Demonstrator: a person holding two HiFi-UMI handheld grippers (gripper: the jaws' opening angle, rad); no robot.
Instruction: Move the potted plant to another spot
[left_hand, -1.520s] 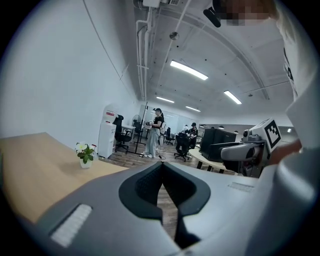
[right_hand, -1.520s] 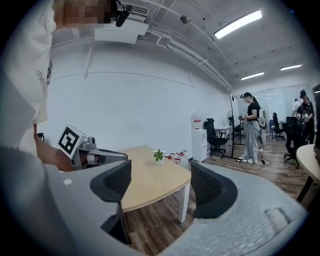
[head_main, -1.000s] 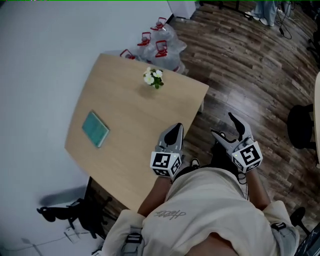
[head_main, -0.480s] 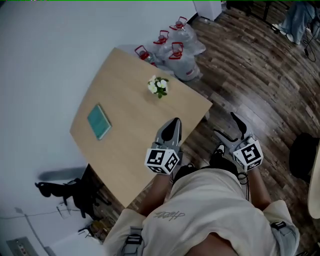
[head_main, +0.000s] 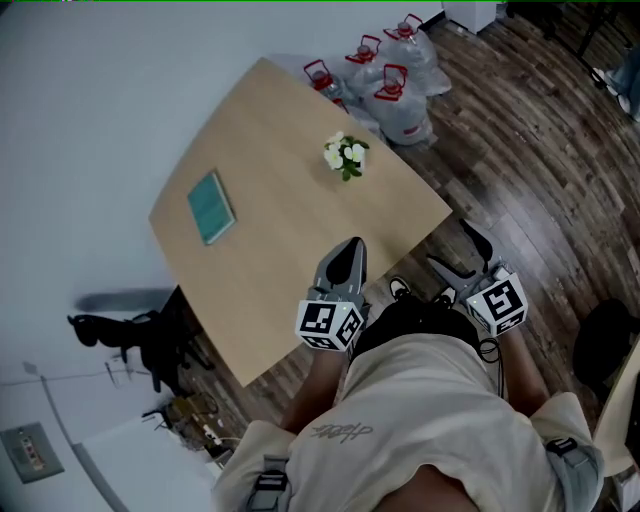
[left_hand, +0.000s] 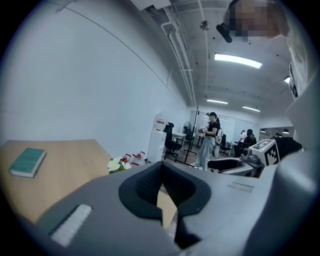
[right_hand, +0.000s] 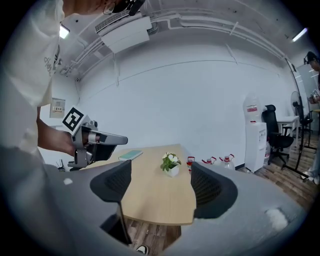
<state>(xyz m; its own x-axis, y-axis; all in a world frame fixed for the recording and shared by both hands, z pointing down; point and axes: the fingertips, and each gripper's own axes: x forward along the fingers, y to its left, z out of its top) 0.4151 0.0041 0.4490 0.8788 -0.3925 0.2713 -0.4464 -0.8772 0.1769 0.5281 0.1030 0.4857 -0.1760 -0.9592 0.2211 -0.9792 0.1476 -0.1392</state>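
Our left gripper (left_hand: 161, 167) is clenched on nothing, its two jaws pressed together at the tips. We hold it low at the near edge of the table (head_main: 290, 235), close to our body. Our right gripper (right_hand: 162, 186) is released, with its jaws standing wide apart and nothing held between them. It hangs just off the table's near right corner, above the dark wood plank floor (head_main: 540, 150).

On the light wooden table stands the potted plant (head_main: 346, 157), a small white pot with white flowers and green leaves. It is upright, near the table's right edge toward the far end, and well apart from both grippers. In the right gripper view it appears far off, framed in the gap between the open jaws.

A teal book (head_main: 211, 207) lies flat toward the left side of the table, well apart from the plant.

Past the table's far corner, several clear water bottles (head_main: 395, 85) with red handles sit on the floor beside the plain white wall (head_main: 100, 90). In the right gripper view a white water dispenser (right_hand: 253, 132) stands against that wall beyond the bottles. In the left gripper view a person (left_hand: 210, 140) stands far back in the room, under ceiling strip lights.
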